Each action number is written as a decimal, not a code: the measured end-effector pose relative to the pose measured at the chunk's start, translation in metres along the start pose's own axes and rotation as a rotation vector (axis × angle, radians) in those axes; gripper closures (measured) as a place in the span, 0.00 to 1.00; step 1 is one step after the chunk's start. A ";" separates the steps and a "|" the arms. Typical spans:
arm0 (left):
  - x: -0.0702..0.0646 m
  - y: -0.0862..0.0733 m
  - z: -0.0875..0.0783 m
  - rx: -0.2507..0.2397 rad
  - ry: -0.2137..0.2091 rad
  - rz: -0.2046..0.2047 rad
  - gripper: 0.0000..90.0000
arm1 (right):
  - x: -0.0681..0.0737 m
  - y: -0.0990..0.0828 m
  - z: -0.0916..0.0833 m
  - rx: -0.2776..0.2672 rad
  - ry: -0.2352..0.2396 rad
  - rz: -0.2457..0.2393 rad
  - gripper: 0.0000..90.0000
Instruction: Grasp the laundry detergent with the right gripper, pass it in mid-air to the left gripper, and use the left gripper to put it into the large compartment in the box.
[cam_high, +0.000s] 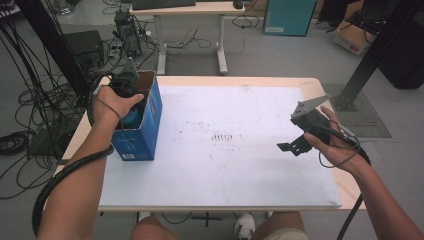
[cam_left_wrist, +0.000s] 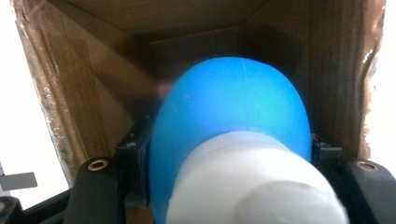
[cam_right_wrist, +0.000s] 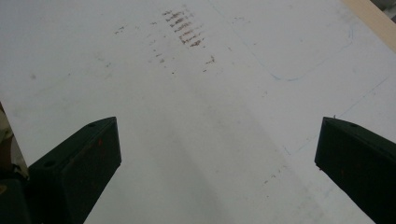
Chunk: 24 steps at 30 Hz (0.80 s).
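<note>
One thing is in play, a soft blue rubber bulb with a ribbed white plastic neck (cam_left_wrist: 231, 126), and I have it clamped between the jaws of my left gripper (cam_high: 126, 85), well down inside the tall blue cardboard box with a raw brown interior (cam_high: 151, 125) that stands at the table's left edge. By my reckoning the job is close to done: the bulb is already between the box walls, and what remains is to let go and lift my tool out (whether the bulb touches the bottom yet, I cannot tell). From the left gripper view the bulb sits pinched at both sides, neck toward the camera, brown walls all round.

My left hand (cam_high: 112, 102) is bent over the box mouth, wrist cocked, tool pointing down into it. My right gripper (cam_high: 300, 131) hangs idle above the white tabletop sheet (cam_high: 250, 170), well apart from the box, jaws spread wide with nothing between them, aimed toward the table's middle.
</note>
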<state>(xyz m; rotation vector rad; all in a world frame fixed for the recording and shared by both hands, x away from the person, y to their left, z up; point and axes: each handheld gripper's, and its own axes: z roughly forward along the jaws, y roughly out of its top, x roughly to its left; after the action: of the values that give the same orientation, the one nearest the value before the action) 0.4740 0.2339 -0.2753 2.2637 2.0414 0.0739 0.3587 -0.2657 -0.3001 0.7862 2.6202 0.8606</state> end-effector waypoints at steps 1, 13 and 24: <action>0.000 0.000 0.000 0.000 0.000 0.000 0.40 | -0.002 0.000 0.000 -0.008 -0.001 -0.024 0.00; 0.001 0.000 0.000 0.000 -0.005 -0.002 0.40 | -0.001 0.001 -0.001 -0.003 -0.003 -0.003 0.00; 0.000 0.000 0.000 -0.001 -0.003 -0.004 0.40 | -0.001 0.001 0.001 -0.006 0.000 -0.003 0.00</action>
<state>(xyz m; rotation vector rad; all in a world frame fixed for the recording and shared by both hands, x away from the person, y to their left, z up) 0.4741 0.2342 -0.2755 2.2579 2.0438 0.0705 0.3599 -0.2651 -0.2998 0.7809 2.6165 0.8673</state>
